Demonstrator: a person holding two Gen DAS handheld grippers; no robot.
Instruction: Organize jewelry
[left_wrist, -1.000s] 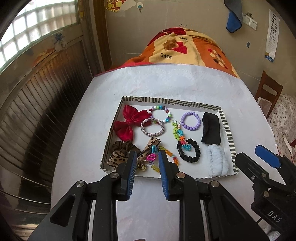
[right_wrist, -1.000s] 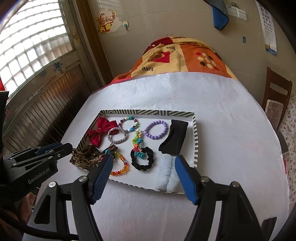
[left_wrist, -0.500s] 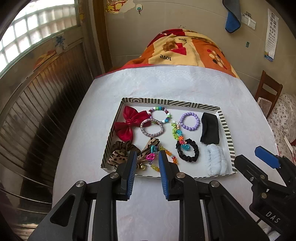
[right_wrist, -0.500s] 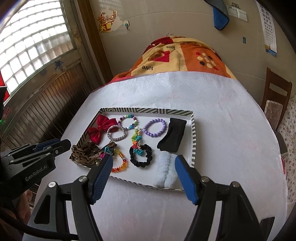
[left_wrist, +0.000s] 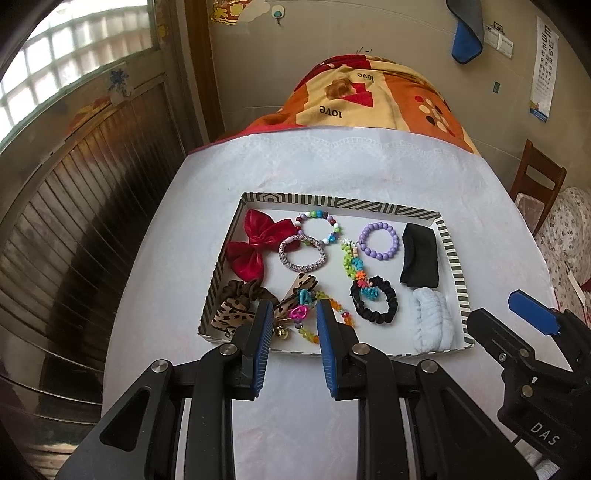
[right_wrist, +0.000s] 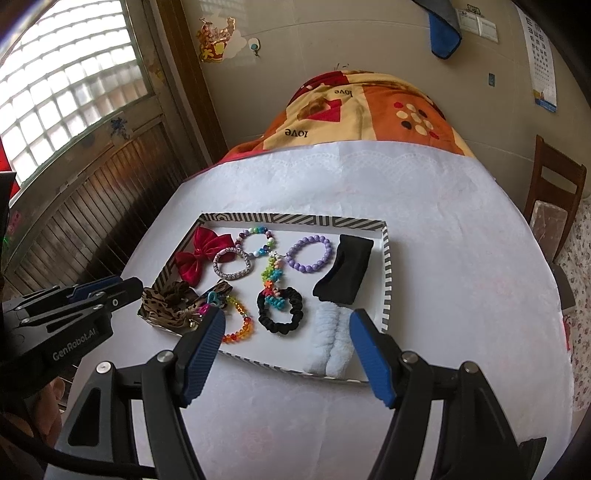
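A striped-rim tray (left_wrist: 332, 202) (right_wrist: 386, 266) on the white table holds a red bow (left_wrist: 255, 245) (right_wrist: 197, 253), a purple bead bracelet (left_wrist: 378, 242) (right_wrist: 308, 254), a black scrunchie (left_wrist: 373, 304) (right_wrist: 280, 312), a black band (left_wrist: 419, 260), a white scrunchie (left_wrist: 432, 325) (right_wrist: 330, 341) and a leopard scrunchie (left_wrist: 236, 306). My left gripper (left_wrist: 293, 332) is open with a narrow gap and empty, above the tray's near edge. My right gripper (right_wrist: 286, 339) is wide open and empty, over the tray's near edge.
An orange patterned blanket (left_wrist: 369, 99) lies beyond the table's far end. A wooden chair (right_wrist: 554, 199) stands at the right. A wood-panelled wall and window run along the left. The right gripper's body (left_wrist: 535, 369) shows in the left wrist view.
Both grippers have drawn back slightly from the tray, which looks a little farther away. Neither jaw opening has changed.
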